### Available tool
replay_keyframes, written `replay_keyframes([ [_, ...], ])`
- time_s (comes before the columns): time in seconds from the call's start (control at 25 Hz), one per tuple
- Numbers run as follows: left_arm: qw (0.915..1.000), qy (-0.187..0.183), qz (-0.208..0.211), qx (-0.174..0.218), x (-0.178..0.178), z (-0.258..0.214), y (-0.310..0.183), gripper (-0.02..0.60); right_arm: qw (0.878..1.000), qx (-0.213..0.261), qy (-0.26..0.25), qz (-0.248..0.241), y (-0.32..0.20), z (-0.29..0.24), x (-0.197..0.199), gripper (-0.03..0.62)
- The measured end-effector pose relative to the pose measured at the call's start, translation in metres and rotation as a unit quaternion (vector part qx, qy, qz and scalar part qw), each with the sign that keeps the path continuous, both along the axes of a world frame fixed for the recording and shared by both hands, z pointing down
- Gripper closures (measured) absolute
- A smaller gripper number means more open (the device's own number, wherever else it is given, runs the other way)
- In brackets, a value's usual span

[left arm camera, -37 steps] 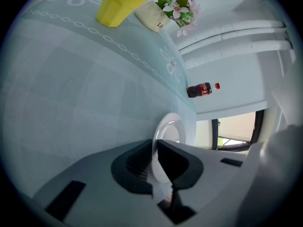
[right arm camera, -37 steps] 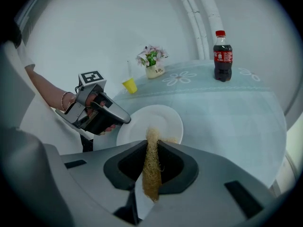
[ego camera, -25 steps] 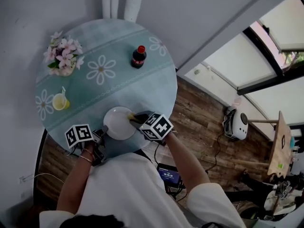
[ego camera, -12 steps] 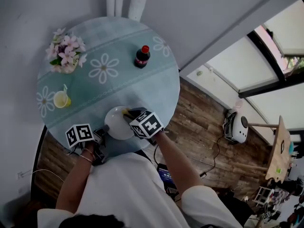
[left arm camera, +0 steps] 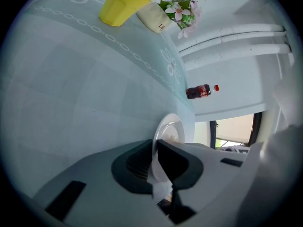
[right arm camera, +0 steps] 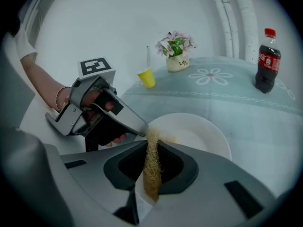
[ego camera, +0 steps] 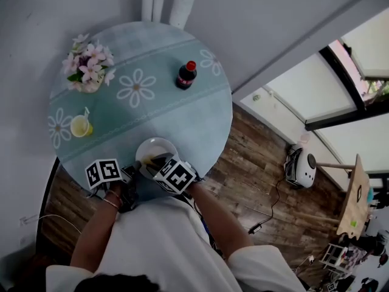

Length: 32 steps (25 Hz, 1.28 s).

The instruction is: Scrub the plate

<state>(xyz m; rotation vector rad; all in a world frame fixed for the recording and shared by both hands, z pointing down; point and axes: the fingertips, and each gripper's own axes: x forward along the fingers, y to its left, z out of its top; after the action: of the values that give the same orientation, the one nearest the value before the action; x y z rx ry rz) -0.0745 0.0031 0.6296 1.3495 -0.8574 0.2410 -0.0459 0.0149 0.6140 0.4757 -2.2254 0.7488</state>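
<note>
**Tan scrubber (right arm camera: 151,169) down on the white plate (right arm camera: 199,134), rim clamped**

So the right claw (right arm camera: 152,143) is squeezed onto a strip of fibrous tan scrubber. The strip pokes out past the tips, and its end sits on the inside of the plate, over by the left rim. The left claw (left arm camera: 155,143) is just beside it, pinching that rim with one finger on each face of the plate. The two claws' tips are pretty much side by side.

The plate itself is at the near edge of the round bench (ego camera: 182,120), right in front of the person. The bench has a teal cloth with white daisies on it. Farther out there's a yellow cup (ego camera: 79,126) with a straw off to the left. A flower pot (ego camera: 89,70) sits at the far left, and a cola bottle (ego camera: 186,75) with a red cap stands upright on the far side. Wood plank floor (ego camera: 255,157) shows to the right of the bench.
</note>
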Motion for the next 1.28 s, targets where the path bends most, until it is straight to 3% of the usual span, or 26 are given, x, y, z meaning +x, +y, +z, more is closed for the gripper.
replay_keyframes([
  [0.2,1.0000,-0.006,0.004,-0.001,0.000,0.000,0.000,0.543,0.999,-0.021,-0.040,-0.010,0.015,-0.010,-0.007,0.530],
  [0.44,1.0000,-0.004,0.003,-0.001,0.000,0.000,0.000,0.543,0.992,-0.008,-0.099,0.073,0.001,-0.039,0.014,0.528],
  [0.76,1.0000,-0.007,0.000,0.004,-0.001,0.000,0.000,0.543,0.980,0.031,-0.113,0.163,-0.023,-0.064,0.074,0.528],
  [1.08,0.9999,-0.014,0.000,0.004,0.000,0.000,0.000,0.543,0.957,0.078,-0.085,0.267,-0.047,-0.066,0.136,0.528],
  [1.28,0.9999,-0.014,-0.004,0.003,-0.001,0.000,0.000,0.543,0.945,0.126,0.007,0.301,-0.058,-0.055,0.167,0.528],
])
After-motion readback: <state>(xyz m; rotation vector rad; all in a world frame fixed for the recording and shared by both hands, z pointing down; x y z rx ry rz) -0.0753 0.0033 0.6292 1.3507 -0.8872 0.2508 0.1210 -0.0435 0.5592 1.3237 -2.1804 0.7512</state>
